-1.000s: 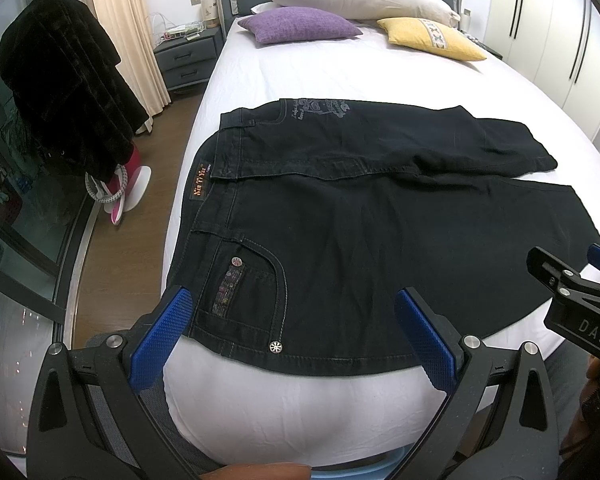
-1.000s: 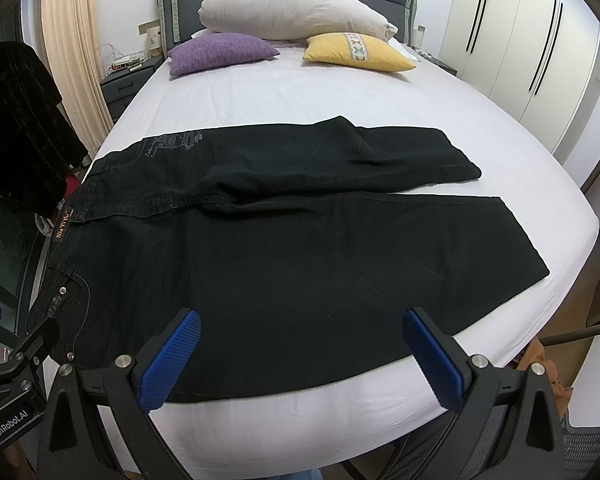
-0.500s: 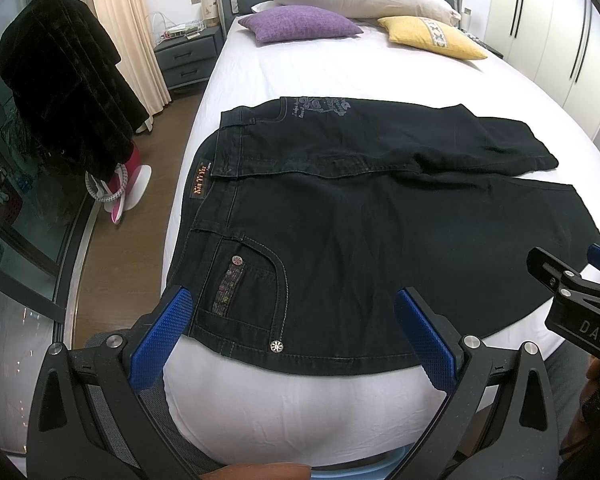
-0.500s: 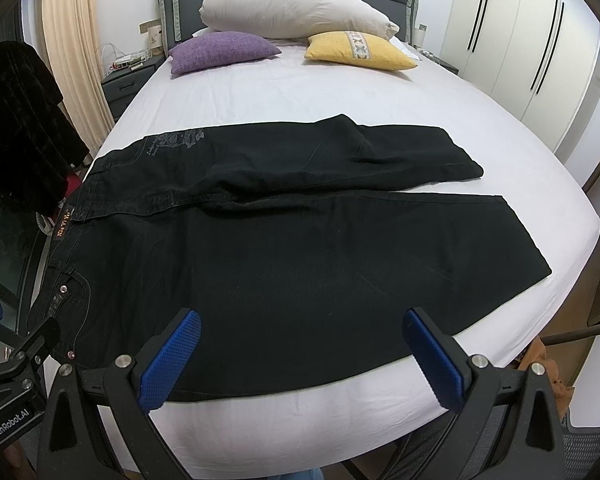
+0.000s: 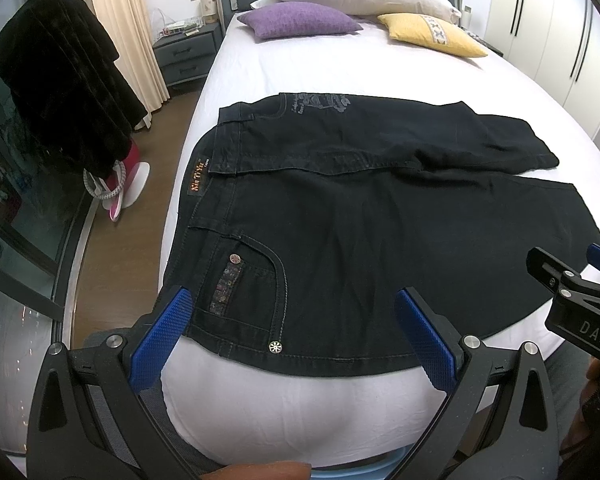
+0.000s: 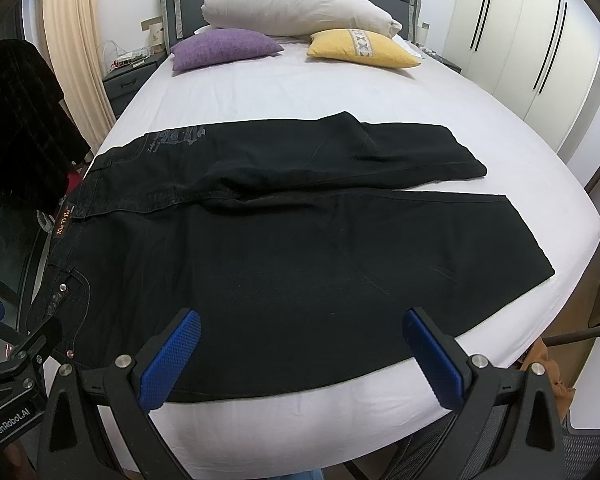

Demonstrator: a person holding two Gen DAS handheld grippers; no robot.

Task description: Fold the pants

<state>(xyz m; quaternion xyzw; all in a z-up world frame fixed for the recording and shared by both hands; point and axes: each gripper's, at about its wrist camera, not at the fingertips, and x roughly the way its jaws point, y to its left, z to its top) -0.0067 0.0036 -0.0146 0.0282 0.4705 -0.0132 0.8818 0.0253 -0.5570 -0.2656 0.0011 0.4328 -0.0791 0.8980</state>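
**Lying flat: one pair of black pants on the bed**

One pair of black denim pants, matte, pale topstitching, lies across the white bed. Long axis crosswise: waistband left, two hems right. Left gripper and right gripper, textured blue pads, both spread wide, empty, near the pants' near edge. Three pillows.

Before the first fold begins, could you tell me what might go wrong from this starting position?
1. The black pants lie near the front edge of the bed; a tug toward the person could slide them off.
2. The far leg already overlaps the near one crookedly, so folding now may lock in that wrinkle.
3. Both the left gripper and right gripper have their jaws open over thick denim; a shallow pinch might catch only one layer.
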